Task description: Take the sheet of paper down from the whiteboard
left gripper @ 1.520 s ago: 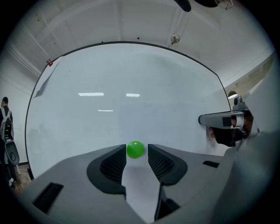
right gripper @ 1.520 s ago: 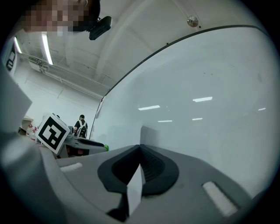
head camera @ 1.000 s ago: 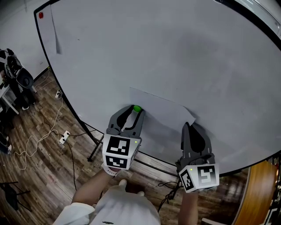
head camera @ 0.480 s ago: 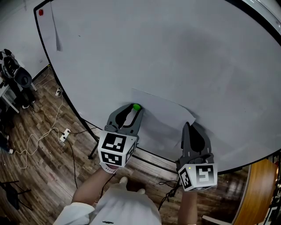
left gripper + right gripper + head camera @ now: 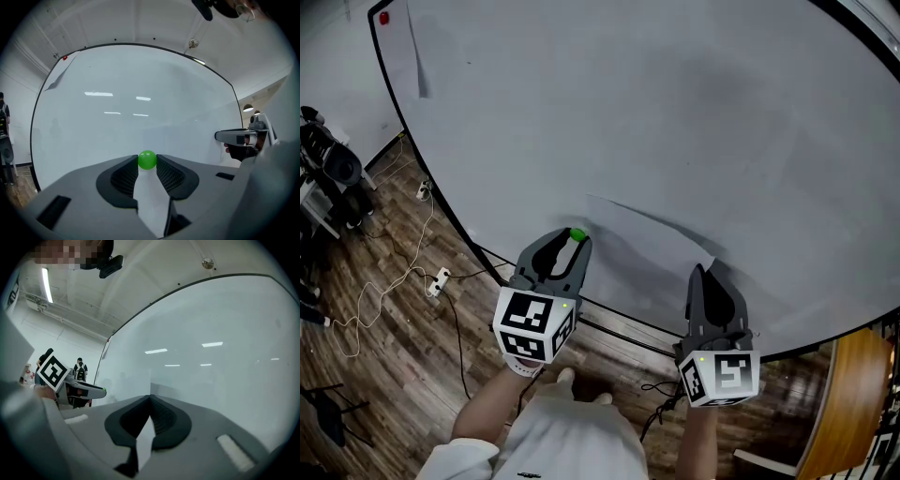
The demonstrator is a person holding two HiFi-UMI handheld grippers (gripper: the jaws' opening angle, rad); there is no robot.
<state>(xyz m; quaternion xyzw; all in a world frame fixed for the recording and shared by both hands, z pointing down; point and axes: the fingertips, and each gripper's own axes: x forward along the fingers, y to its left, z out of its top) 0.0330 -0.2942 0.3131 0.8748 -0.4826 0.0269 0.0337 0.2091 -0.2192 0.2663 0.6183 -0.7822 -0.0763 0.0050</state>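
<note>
plainly, the only markings in sight are the black-and-white square patterns on the cube of each tool. the large white whiteboard with a black frame (image 5: 675, 112) fills the head view, and its top and right edges are cut off. the white sheet of paper (image 5: 647, 246) lies against the board near its bottom edge, about midway along. the tools cover the sheet's lower edge. the left gripper (image 5: 573, 240) is clamped on a small round green magnet (image 5: 577, 235) at the sheet's left edge, with a pad pressing each side. the right gripper (image 5: 701, 270) has its jaws closed together at the sheet's lower right corner, and its own view suggests they pinch the thin edge. near the board's top left corner a small red magnet (image 5: 384, 18) sits beside a second, narrow sheet (image 5: 416, 58), which is too small to read.
</note>
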